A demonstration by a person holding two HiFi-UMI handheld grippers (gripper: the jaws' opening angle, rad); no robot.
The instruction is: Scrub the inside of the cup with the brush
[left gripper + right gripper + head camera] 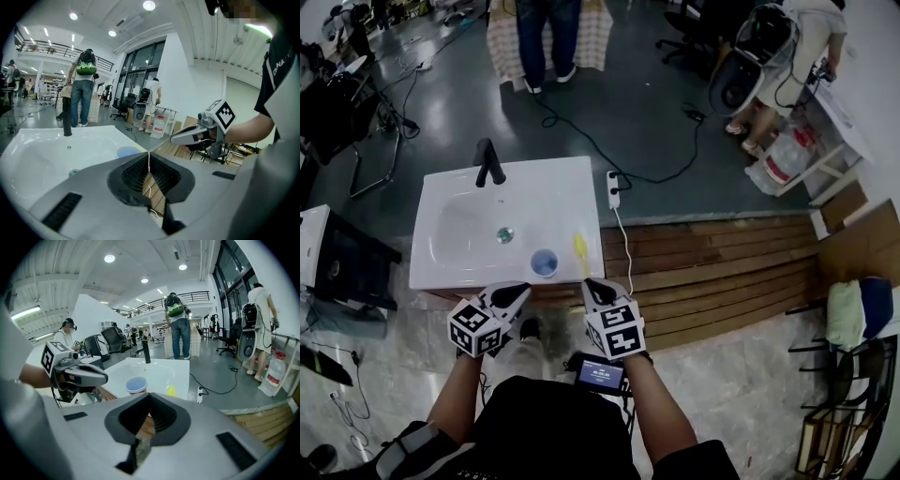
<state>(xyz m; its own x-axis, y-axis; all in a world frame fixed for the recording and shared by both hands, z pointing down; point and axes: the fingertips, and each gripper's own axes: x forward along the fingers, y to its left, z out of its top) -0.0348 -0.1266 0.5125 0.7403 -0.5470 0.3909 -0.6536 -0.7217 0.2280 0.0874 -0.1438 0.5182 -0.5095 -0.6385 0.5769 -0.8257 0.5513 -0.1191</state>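
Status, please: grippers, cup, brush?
Left gripper and right gripper shut, empty. Cup and brush on sink, untouched. Nothing in the way.

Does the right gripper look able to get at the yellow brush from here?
Probably yes: the brush lies on the sink just ahead of the right gripper, nothing between them; its shut jaws would need opening first.

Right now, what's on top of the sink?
A black faucet at the back, a blue cup near the front, and a yellow brush lying just right of it. The left gripper and right gripper cover parts of the sink's front edge.
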